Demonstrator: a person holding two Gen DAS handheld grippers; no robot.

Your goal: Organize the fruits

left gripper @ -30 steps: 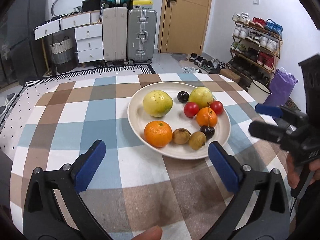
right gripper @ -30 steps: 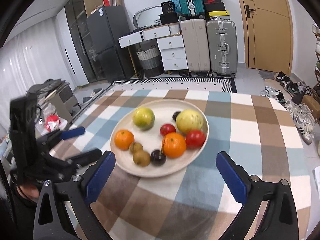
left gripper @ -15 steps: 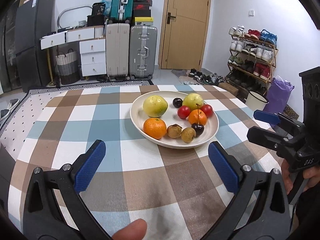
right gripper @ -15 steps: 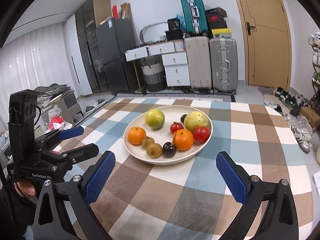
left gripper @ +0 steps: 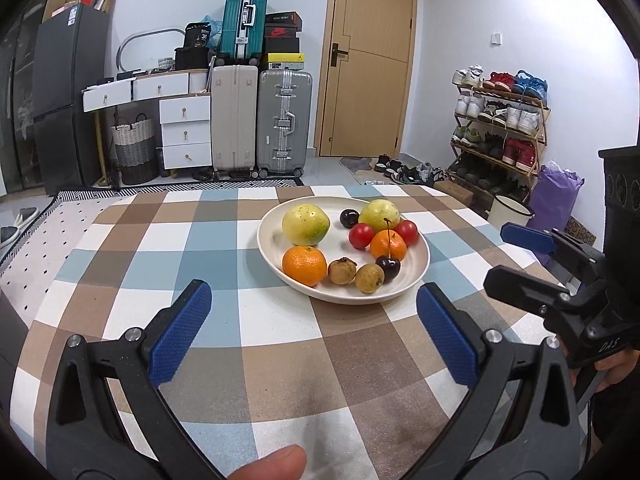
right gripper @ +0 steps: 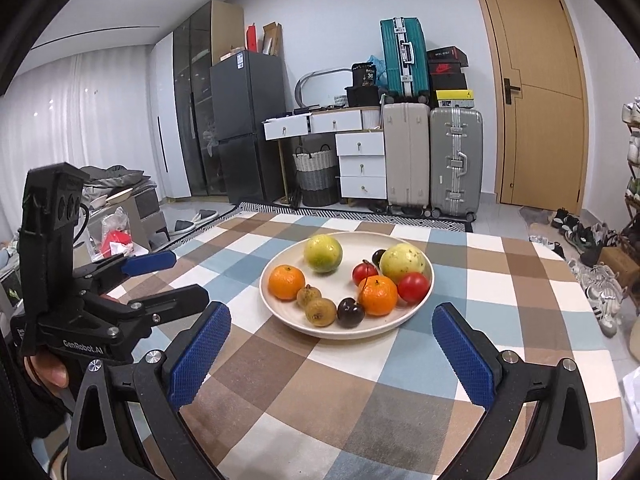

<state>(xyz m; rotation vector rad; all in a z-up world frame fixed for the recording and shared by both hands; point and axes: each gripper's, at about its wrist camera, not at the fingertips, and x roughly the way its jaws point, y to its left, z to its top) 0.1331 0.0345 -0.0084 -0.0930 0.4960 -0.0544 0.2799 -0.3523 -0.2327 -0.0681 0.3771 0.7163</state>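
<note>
Plate: you have one cream plate (left gripper: 420, 268) on the checked tablecloth (left gripper: 160, 240), ahead of both grippers and a little beyond their tips; all ten fruits lie on it.
Guavas: you can count two yellow-green ones, the left guava (left gripper: 305, 225) greener, the right guava (left gripper: 379, 215) paler, both at the far side of the plate.
Tangerines: two. The near-left tangerine (left gripper: 304, 265) sits alone toward the rim; the other tangerine (left gripper: 388, 245) sits in the right-hand cluster.
Cherry tomatoes: two red ones, one (left gripper: 361, 235) to the left of that second tangerine, one (left gripper: 407, 231) to its right, each close against it.
Cherries: two dark ones. The far cherry (left gripper: 349, 218) lies between the guavas; the near cherry (left gripper: 387, 267) lies in front of the second tangerine, its stem rising across the orange skin.
Longans: two brown ones (left gripper: 342, 271) (left gripper: 369, 277), side by side at the near rim, between the near-left tangerine and the near cherry.
Left gripper: your left gripper (left gripper: 314, 320) has its blue pads wide apart with nothing between them, held above the cloth short of the plate.
Right gripper: your right gripper (right gripper: 338, 344) is likewise spread wide and holds nothing, the plate showing through the gap.
Suitcases: three against the far wall, a beige (left gripper: 234, 118) and a grey (left gripper: 285, 120) on the floor, a teal one (left gripper: 244, 20) on top.
</note>
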